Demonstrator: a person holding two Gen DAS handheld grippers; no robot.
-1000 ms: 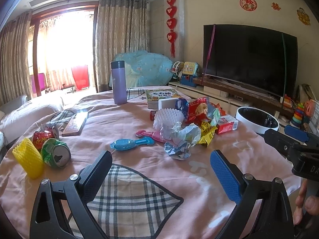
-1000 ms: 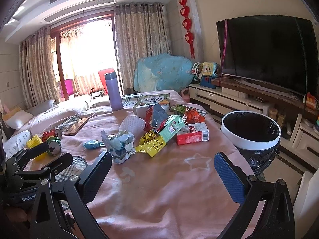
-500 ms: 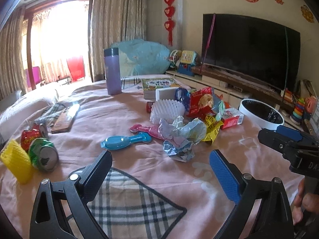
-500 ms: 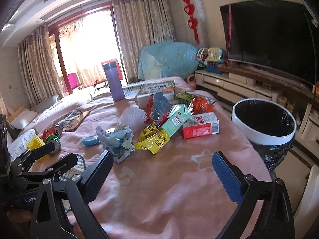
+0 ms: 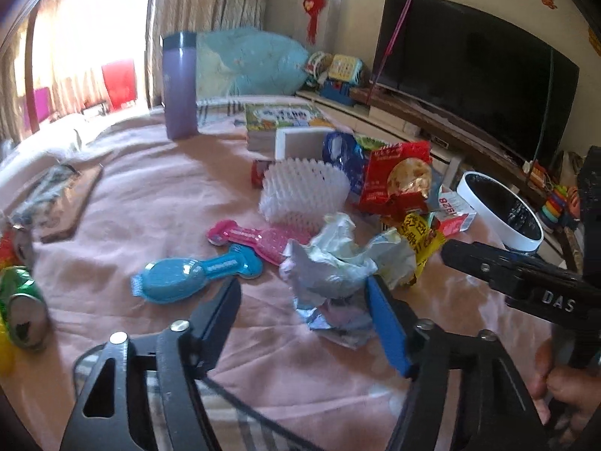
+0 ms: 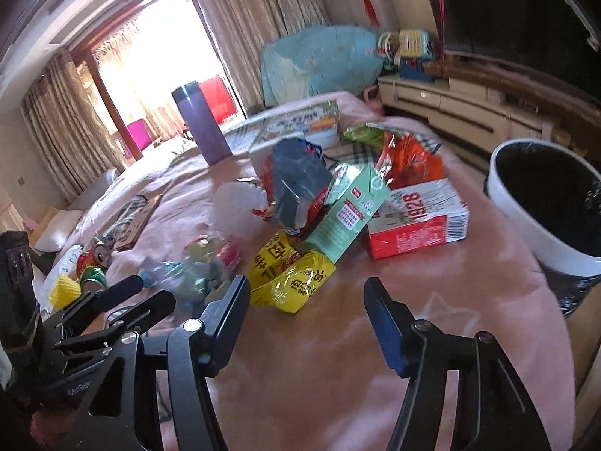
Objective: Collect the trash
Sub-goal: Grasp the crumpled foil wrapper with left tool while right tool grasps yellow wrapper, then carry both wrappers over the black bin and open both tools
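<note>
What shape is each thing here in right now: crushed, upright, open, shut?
Left gripper: jaws closing, nothing gripped yet.
Right gripper: jaws closing, empty.
Paper wad: crumpled, on the cloth.
Green can: crushed, on its side.
Flask: upright, capped.
Bin: open, lined black.
Green carton: tilted, leaning on the pile.

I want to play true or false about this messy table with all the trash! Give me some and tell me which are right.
1. The purple bottle stands upright. True.
2. The bin is full to the top. False: it looks dark and hollow inside, with only its black liner showing.
3. The left tool is squeezing the crumpled paper. False: its jaws are closing, but the paper lies just ahead, not gripped.
4. A blue brush lies beside a pink brush. True.
5. The right tool holds the yellow wrapper. False: it holds nothing.
</note>
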